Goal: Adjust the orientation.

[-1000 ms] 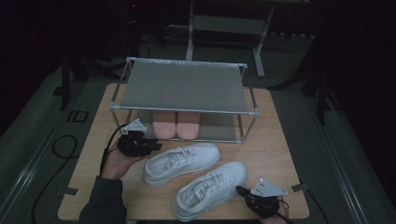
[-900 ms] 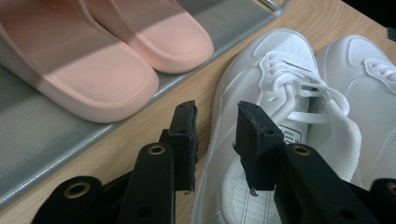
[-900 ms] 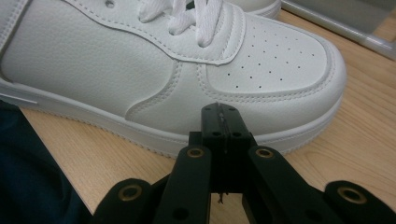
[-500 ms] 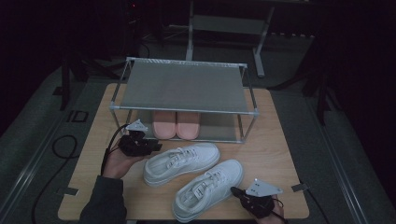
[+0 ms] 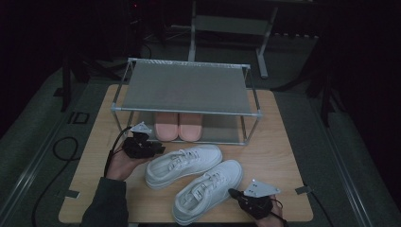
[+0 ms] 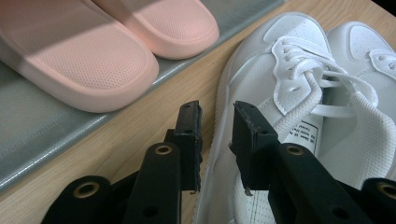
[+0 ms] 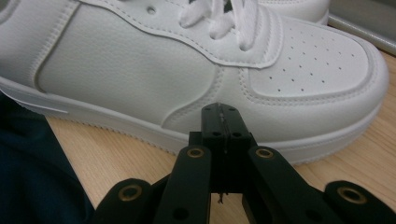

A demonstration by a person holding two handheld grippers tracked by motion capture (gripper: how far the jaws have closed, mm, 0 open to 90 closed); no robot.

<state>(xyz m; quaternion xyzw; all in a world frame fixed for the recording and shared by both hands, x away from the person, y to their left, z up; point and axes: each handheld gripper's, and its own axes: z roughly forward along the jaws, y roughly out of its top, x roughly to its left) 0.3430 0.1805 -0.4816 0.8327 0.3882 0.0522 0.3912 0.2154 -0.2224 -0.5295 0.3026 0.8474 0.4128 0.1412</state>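
Two white lace-up sneakers lie side by side on the wooden table (image 5: 279,142). My left gripper (image 5: 158,149) is at the heel end of the far sneaker (image 5: 183,164). In the left gripper view its jaws (image 6: 217,126) straddle that sneaker's side wall (image 6: 224,88), one outside and one inside the opening. They have just been closing, with a gap still showing at the wall. My right gripper (image 5: 234,193) is shut and empty. Its tips (image 7: 219,116) sit against the side of the near sneaker (image 7: 187,60) just above the sole.
A metal-framed shoe rack (image 5: 184,87) stands at the back of the table, with a pair of pink slippers (image 5: 178,125) on its lower shelf. Cables trail off the table's left side. A dark sleeve (image 7: 32,172) lies beside the right gripper.
The right gripper has edged a little left, up to the near sneaker's side. The left gripper stays at the far sneaker's heel end.
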